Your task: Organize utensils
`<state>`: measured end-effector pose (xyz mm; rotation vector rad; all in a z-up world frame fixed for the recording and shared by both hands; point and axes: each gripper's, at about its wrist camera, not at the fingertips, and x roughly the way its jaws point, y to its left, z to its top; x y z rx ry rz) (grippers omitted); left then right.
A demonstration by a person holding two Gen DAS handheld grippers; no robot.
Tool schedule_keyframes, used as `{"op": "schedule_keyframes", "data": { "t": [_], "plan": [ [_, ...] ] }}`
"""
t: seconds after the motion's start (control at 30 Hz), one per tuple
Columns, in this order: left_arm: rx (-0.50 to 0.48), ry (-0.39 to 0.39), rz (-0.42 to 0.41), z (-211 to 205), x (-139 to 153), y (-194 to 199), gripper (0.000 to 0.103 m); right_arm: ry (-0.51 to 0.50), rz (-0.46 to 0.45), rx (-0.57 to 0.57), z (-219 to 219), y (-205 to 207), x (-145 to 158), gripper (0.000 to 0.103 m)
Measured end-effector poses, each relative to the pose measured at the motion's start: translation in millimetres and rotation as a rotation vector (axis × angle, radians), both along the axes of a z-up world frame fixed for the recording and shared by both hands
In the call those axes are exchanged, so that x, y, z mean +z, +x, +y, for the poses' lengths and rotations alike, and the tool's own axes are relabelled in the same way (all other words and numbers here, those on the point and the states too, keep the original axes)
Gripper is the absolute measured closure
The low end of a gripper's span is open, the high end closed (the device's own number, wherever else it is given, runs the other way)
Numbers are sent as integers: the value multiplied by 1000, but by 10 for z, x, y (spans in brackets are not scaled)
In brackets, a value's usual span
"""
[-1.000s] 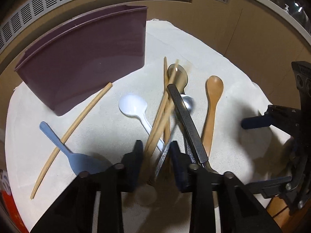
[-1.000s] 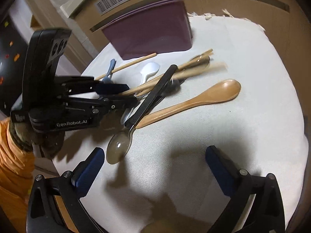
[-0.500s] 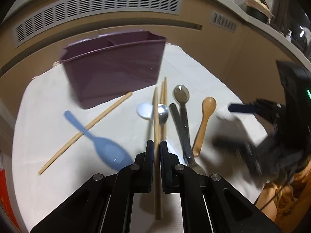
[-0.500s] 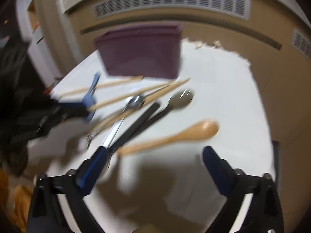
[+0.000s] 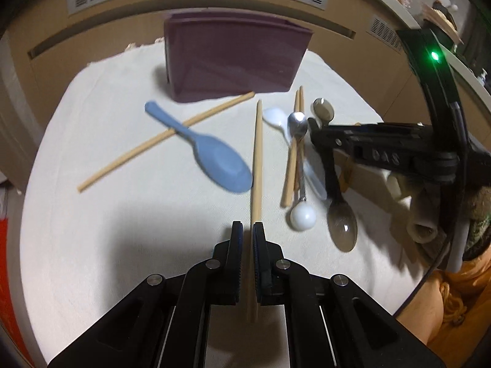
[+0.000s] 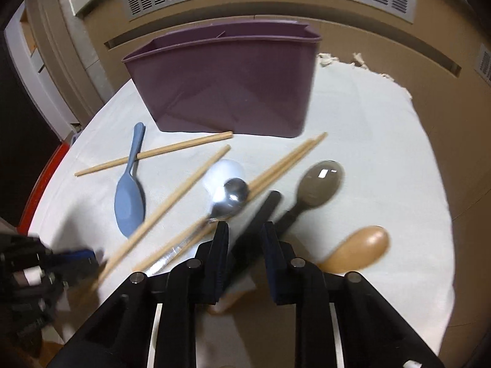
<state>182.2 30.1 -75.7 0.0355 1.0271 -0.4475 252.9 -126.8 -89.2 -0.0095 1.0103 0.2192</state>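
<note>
Left gripper jaws clamped on one wooden chopstick, lifted over the cloth-covered table, pointing toward the purple utensil caddy. Right gripper jaws close around the black-handled spoon; contact unclear. Blue rice paddle and remaining chopsticks lie scattered nearby.

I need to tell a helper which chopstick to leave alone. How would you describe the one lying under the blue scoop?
Start at the purple caddy. Just before it a blue rice scoop lies; its handle crosses one chopstick. That stick lies alone, apart from the piled spoons.
</note>
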Motion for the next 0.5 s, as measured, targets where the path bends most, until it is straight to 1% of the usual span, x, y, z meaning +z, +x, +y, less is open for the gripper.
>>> {"op": "schedule_keyframes", "data": {
  "t": [0.1,0.17,0.23,0.3,0.37,0.4,0.43,0.47,0.5],
  "plan": [
    [30,-10,-6,79,-9,-19,96,9,22,-30,86,82,-19,81],
    [58,-16,-28,129,15,-10,95,-13,8,-50,179,110,-11,81],
    [88,-24,-47,175,54,25,95,-52,-4,-62,274,147,-10,78],
    [122,-41,-63,238,89,68,94,-88,3,-77,343,208,-43,75],
    [154,-72,-73,323,125,90,94,-99,20,-84,355,223,-59,75],
    [166,-86,-80,375,147,86,93,-88,17,-48,367,166,-34,75],
    [174,-91,-87,423,163,82,90,-79,1,11,391,69,8,75],
    [183,-88,-94,460,169,79,84,-80,-26,66,416,-33,51,75],
    [197,-83,-99,500,167,80,80,-87,-67,139,441,-206,108,75]
  ]
}}
